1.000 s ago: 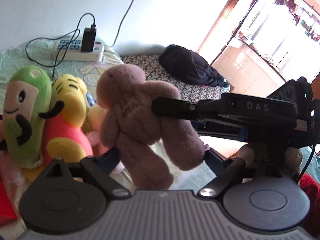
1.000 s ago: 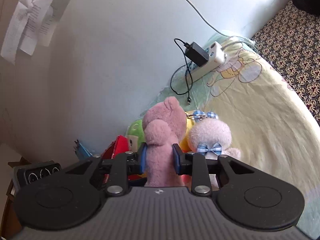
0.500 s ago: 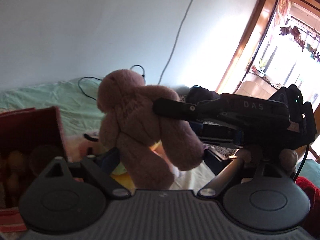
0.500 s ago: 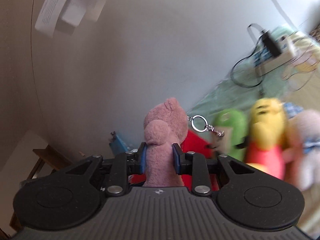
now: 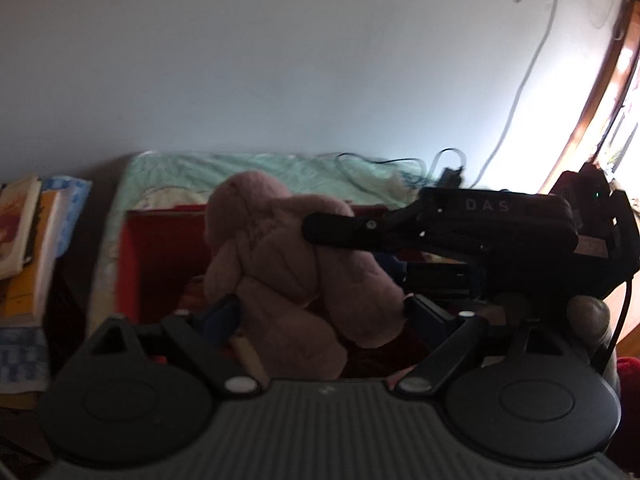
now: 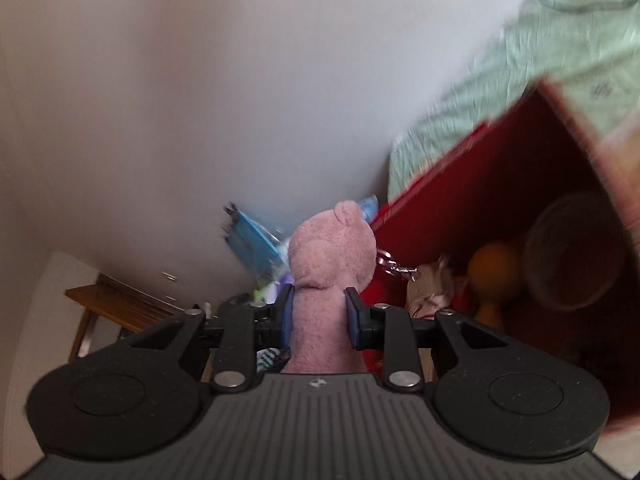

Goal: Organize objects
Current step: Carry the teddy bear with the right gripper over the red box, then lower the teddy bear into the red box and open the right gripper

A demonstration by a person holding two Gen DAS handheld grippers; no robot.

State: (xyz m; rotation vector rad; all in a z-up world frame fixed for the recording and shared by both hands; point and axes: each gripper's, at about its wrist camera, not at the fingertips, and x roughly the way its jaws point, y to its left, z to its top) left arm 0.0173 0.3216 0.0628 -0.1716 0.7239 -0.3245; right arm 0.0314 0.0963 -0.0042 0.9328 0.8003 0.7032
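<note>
Pink plush bear [image 6: 328, 280] stayed clamped in the right gripper [image 6: 319, 316]; the left gripper [image 5: 320, 312] held its legs. Both had swung from the toy row to the red box [image 6: 500, 184] at two o'clock, ready for dropping.

Each handheld gripper was matte black plastic: a ribbed grey-black central deck, two round domed housings, angled link arms with silver screws. The right gripper [image 6: 319, 319] carried blue finger pads [image 6: 286, 316]; its body bore white "DAS" lettering and a black cable.
</note>
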